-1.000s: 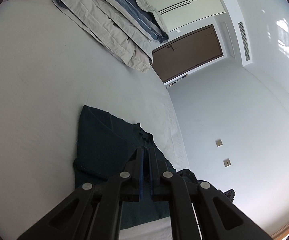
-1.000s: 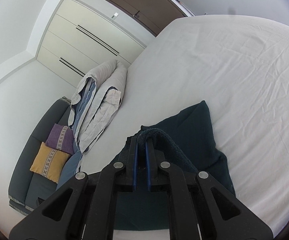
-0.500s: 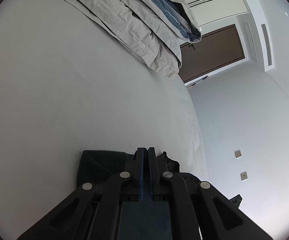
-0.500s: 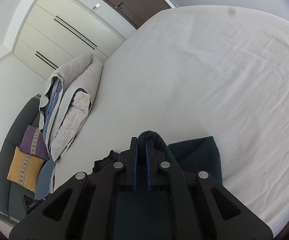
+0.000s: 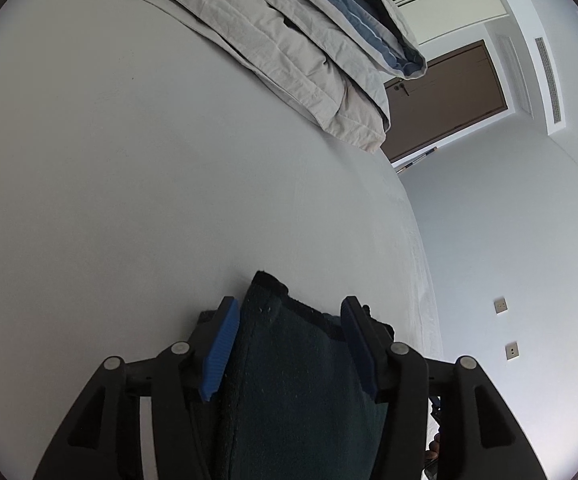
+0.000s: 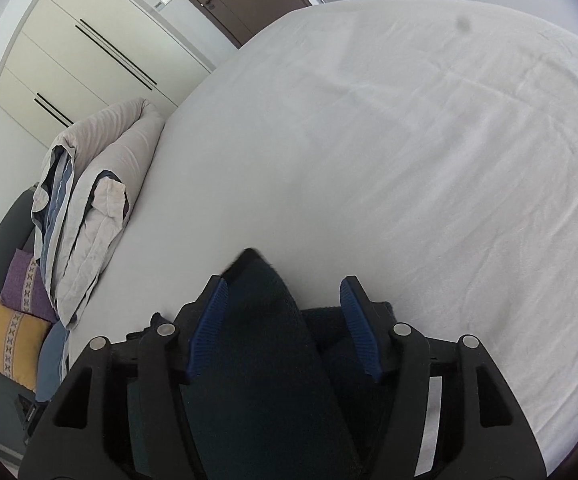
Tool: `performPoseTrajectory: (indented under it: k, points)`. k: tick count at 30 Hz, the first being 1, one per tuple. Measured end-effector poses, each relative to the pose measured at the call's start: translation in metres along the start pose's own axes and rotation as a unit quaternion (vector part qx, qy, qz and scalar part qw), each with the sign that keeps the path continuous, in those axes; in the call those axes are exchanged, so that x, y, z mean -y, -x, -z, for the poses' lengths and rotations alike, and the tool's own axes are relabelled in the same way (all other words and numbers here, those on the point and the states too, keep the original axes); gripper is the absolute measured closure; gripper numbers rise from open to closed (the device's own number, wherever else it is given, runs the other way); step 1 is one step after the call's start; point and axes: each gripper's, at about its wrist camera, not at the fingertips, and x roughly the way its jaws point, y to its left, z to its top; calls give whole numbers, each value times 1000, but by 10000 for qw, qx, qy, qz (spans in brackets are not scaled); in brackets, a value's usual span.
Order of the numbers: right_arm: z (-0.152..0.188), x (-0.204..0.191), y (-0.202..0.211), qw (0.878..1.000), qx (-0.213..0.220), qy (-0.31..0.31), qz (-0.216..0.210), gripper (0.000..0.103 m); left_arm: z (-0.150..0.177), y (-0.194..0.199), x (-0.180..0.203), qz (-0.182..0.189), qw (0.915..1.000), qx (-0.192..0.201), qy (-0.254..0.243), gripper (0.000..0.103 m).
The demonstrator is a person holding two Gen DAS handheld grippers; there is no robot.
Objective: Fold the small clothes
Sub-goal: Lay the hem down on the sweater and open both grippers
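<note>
Both hand-held grippers let go of a dark garment on the bed.

The left hand-held gripper point(image 5: 289, 344) and right hand-held gripper point(image 6: 283, 326) have just been opening; the dark green garment point(image 5: 297, 380) lies between their parted jaws on the white bed point(image 5: 129, 200), a folded duvet point(image 5: 301, 40) beyond.

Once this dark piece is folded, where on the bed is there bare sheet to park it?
Bare white sheet stretches ahead of the dark garment toward the door. The folded duvet crowds the far side by the wardrobe. The garment fills the near edge.
</note>
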Motion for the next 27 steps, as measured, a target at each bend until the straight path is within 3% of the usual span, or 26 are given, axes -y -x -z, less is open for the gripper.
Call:
performPoseTrajectory:
  k: [4, 9, 14, 18, 23, 27]
  points:
    - [13, -4, 19, 9998, -75, 151, 126, 45, 27, 18, 12, -206, 9988, -39, -436, 48]
    - [52, -30, 40, 9918, -331, 1169, 394, 45, 69, 43, 26, -483, 9937, 3, -1007, 47]
    - [103, -37, 71, 9814, -409, 1800, 528, 45, 104, 63, 17, -657, 9917, 5, -1105, 47]
    - [133, -24, 98, 9781, -416, 1925, 668, 46, 120, 68, 9, -764, 9907, -44, -1123, 47]
    - [147, 6, 127, 9825, -296, 1706, 685, 47, 132, 62, 5, -989, 9871, -124, -1252, 47]
    - [154, 21, 124, 9804, -459, 1725, 833, 56, 141, 55, 1, -1221, 9830, -218, -1353, 64]
